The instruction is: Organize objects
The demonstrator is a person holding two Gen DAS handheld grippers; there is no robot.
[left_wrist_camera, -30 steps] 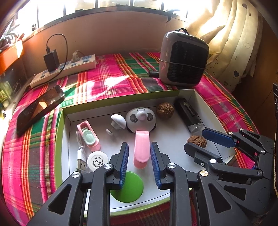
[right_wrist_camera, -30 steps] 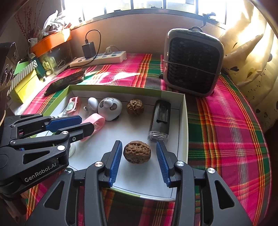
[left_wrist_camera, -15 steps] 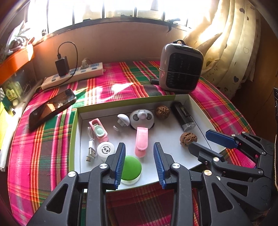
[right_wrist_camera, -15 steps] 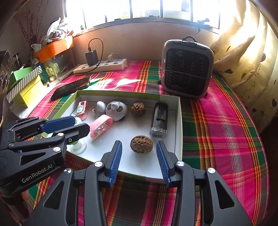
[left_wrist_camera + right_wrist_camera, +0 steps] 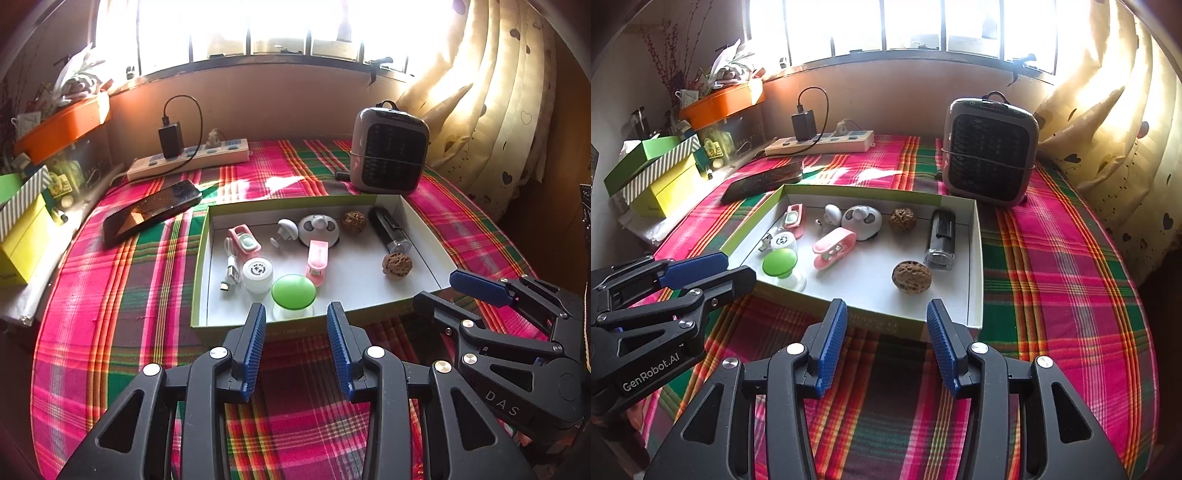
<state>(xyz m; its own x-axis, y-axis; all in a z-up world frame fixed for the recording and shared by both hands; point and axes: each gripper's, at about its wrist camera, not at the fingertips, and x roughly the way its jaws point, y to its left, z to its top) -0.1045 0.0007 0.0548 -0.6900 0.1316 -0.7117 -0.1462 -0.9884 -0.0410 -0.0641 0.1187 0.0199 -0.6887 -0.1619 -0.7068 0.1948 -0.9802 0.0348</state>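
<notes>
We saw the shallow white cardboard tray (image 5: pixel 973 258) holding a wrinkled brown walnut (image 5: pixel 911 277); both hand-held grippers, left (image 5: pixel 295 347) and right (image 5: pixel 886 343), gaped empty, jaws just widened

"GenRobot.AI" on left gripper (image 5: pixel 707 267)

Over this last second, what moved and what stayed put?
Both grippers backed out of the tray toward its near side: the left gripper released the pink clip, the right gripper drew off the near walnut, jaws opening, both empty. Tray contents stayed put.
</notes>
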